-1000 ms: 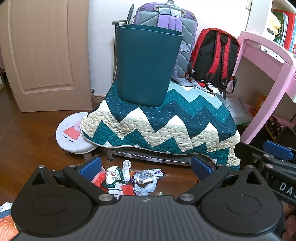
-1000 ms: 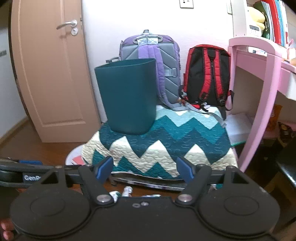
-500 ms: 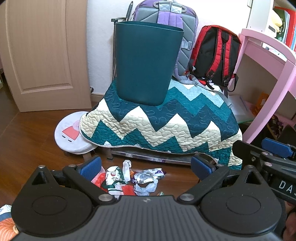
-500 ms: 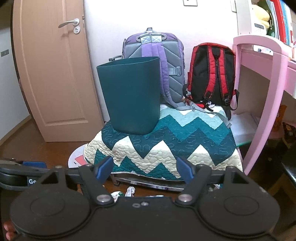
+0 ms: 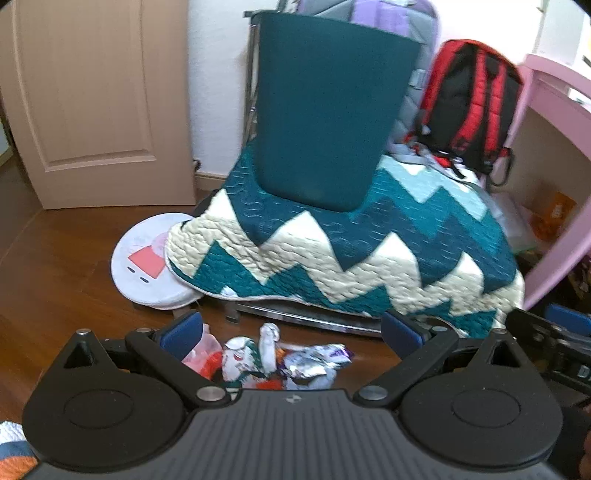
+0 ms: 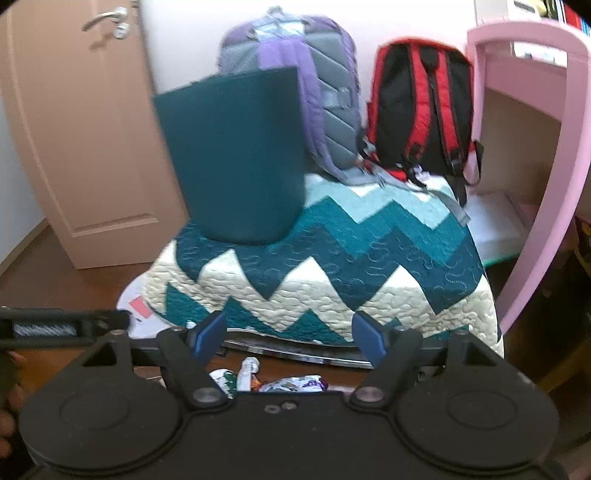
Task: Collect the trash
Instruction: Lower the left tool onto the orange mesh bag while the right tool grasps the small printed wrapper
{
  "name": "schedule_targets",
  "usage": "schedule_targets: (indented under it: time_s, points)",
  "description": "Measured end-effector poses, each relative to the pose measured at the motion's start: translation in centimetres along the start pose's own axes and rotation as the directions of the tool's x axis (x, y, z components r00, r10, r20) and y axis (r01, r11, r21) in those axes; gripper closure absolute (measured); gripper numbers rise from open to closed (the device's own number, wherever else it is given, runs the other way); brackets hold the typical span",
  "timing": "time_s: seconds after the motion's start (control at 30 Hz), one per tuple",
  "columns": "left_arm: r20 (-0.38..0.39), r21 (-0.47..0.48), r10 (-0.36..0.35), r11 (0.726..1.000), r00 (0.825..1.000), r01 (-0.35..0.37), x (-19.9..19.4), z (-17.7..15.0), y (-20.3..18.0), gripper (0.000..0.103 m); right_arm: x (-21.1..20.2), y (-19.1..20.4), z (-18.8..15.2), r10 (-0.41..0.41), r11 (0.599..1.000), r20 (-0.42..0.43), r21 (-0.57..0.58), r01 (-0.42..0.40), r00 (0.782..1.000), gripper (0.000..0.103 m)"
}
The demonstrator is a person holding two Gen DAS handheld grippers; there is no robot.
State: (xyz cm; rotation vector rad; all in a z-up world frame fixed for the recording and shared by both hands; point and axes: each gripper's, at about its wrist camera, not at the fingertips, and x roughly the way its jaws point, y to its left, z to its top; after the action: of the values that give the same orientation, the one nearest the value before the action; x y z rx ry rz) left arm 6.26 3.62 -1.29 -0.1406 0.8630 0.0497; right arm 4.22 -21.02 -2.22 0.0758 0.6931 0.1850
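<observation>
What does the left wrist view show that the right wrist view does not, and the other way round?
Only the left wrist view shows the full round white cushion with its pink picture, a pinkish wrapper by the left finger, and an orange packet under the desk.

Only the right wrist view shows the door handle and the top of the purple backpack.

Both show the teal bin standing on the zigzag quilt, the red backpack, the pink desk, the crumpled wrappers on the floor, and an open, empty gripper: left gripper, right gripper.
</observation>
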Motion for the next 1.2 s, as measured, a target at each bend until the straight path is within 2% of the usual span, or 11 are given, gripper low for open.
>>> schedule_targets:
  time_s: [0.2,0.43,0.6,0.77,0.93,1.03,1.2]
  points:
    - [-0.009,0.010,0.060,0.998,0.998,-0.060,5.0,1.8,2.2,0.000,5.4,-2.2,0.0,-0.033,0.999,-0.062,-0.001,0.033,0.998,0.027]
    - [-0.085,0.058,0.064,0.997,0.994,-0.059,11.5,2.6,3.5,0.000,12.1,-2.9,-1.8,-0.039,0.999,-0.171,-0.010,0.037,0.985,0.028]
    - [-0.163,0.116,0.086,0.991,0.983,-0.067,16.3,1.9,3.6,0.000,17.0,-2.4,-4.1,-0.038,0.999,-0.259,-0.008,0.037,0.965,0.029]
    - [-0.282,0.140,0.109,0.988,0.953,-0.071,21.8,0.2,3.7,0.000,21.8,-1.4,-7.0,-0.055,0.998,-0.353,-0.029,0.048,0.934,0.029]
    - [-0.385,0.137,0.079,0.990,0.920,-0.027,26.6,-1.8,3.4,0.000,26.2,-1.2,-10.9,-0.077,0.997,-0.448,-0.045,0.063,0.891,0.029]
    - [-0.445,0.145,0.074,0.989,0.892,-0.009,29.4,-3.9,2.8,0.000,28.7,-1.7,-13.5,-0.094,0.996,-0.505,-0.048,0.081,0.858,0.029]
    - [-0.539,0.157,0.090,0.988,0.838,-0.005,34.1,-8.1,1.7,0.000,32.2,-2.4,-17.3,-0.085,0.996,-0.588,-0.018,0.092,0.805,0.030]
